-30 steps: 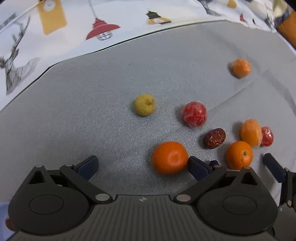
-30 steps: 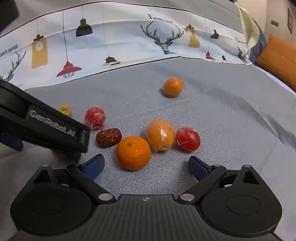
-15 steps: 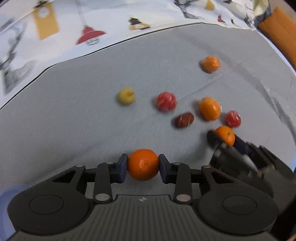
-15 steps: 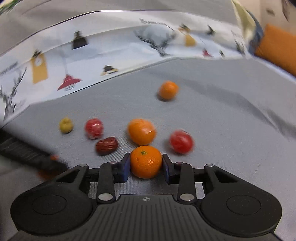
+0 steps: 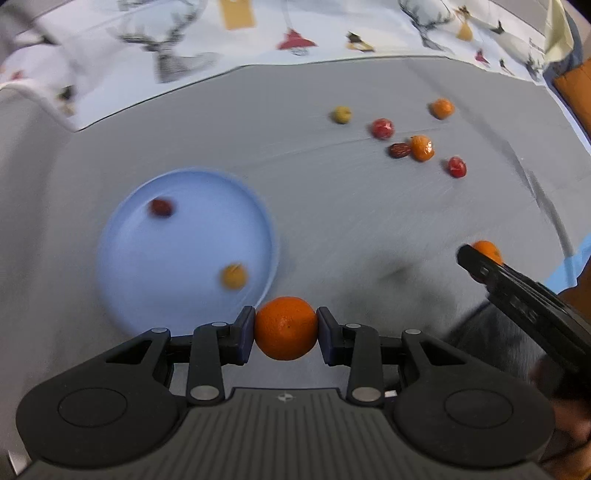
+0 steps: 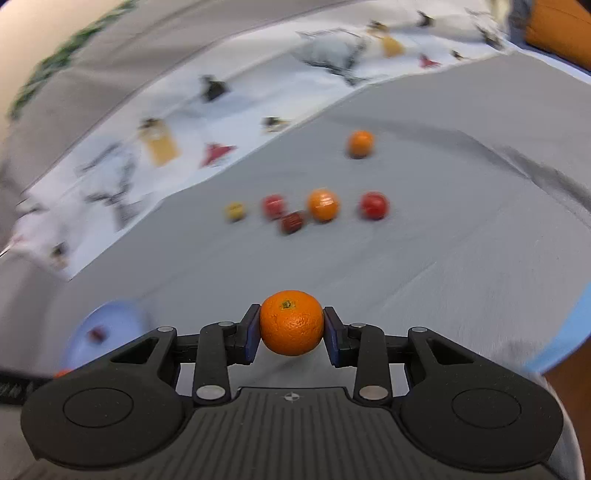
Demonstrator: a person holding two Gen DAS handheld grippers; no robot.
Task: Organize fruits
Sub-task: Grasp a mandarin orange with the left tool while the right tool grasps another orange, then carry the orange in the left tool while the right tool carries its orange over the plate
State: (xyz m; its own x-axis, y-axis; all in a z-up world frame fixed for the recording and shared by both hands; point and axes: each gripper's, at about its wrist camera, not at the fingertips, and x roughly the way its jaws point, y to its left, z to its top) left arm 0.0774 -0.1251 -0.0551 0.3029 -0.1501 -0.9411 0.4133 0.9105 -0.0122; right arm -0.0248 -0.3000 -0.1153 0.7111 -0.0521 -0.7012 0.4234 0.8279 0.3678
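My left gripper (image 5: 285, 328) is shut on an orange mandarin (image 5: 285, 328), held in the air just past the near rim of a pale blue plate (image 5: 122, 266). A dark red date (image 5: 161, 207) and a small yellow fruit (image 5: 233, 276) lie in the plate. My right gripper (image 6: 291, 324) is shut on a second mandarin (image 6: 291, 323), also lifted off the grey cloth. Farther back lie a yellow fruit (image 6: 235, 211), two wrapped red fruits, a date (image 6: 292, 222), a wrapped orange one (image 6: 323, 204) and a lone orange fruit (image 6: 360, 143). The blue plate (image 6: 118, 317) shows at lower left in the right wrist view.
A grey cloth (image 5: 332, 229) covers the surface, with a white printed cloth (image 5: 229, 40) along its far edge. The right gripper's black body (image 5: 524, 299) crosses the lower right of the left wrist view. An orange cushion (image 6: 561, 26) sits at the far right.
Both grippers shut on a mandarin each and lifted them off the cloth. The left one swung leftward until the blue plate came into view; the loose fruits now lie farther off.
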